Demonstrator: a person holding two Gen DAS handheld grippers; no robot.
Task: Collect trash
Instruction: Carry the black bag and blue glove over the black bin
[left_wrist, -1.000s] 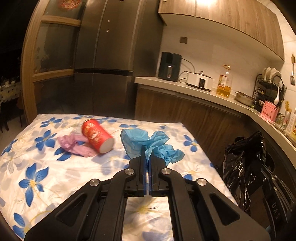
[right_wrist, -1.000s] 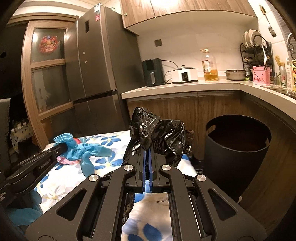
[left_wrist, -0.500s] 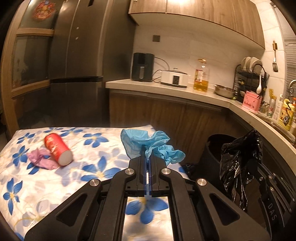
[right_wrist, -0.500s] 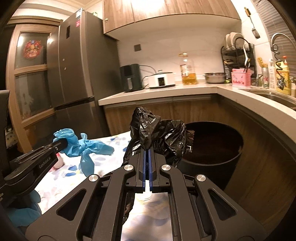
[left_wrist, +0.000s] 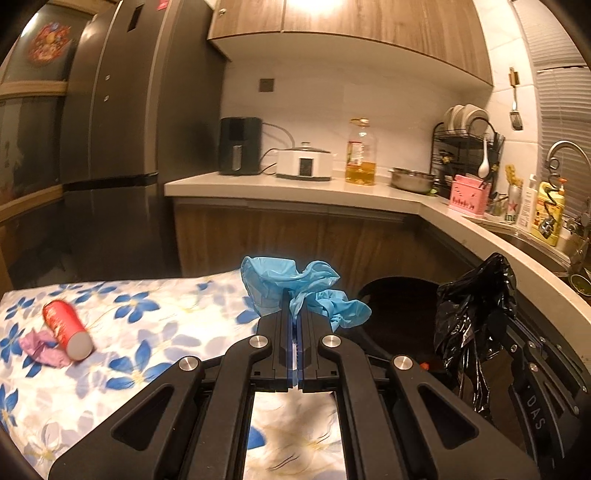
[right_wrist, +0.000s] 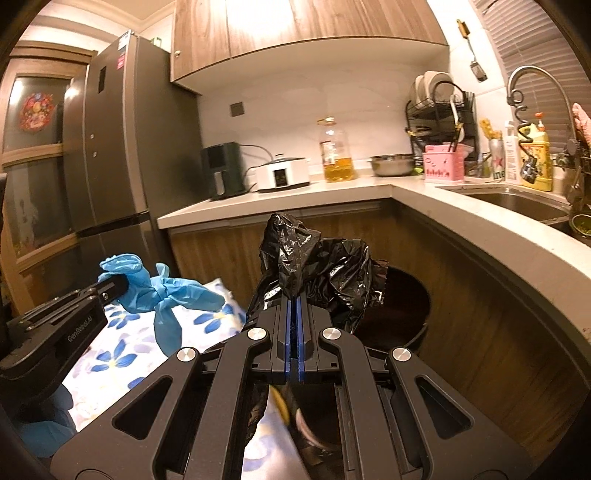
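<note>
Left gripper (left_wrist: 294, 317) clamps crumpled blue rubber glove (left_wrist: 295, 286), right gripper (right_wrist: 294, 314) pinches black plastic bag (right_wrist: 317, 266); carry step, next release over round dark bin (right_wrist: 402, 314).

Bin (right_wrist: 413, 314): rim half hidden behind black bag (right_wrist: 321, 269); inside too dark to read. Bag's lower part drops behind right tongs (right_wrist: 294, 295). Glove (left_wrist: 295, 288) pinch point buried in left tongs (left_wrist: 294, 314). Can (left_wrist: 66, 328) label blurred. Bottle labels by sink (right_wrist: 517, 203) too small. Worktop (left_wrist: 147, 332) cut off at frame bottom.
</note>
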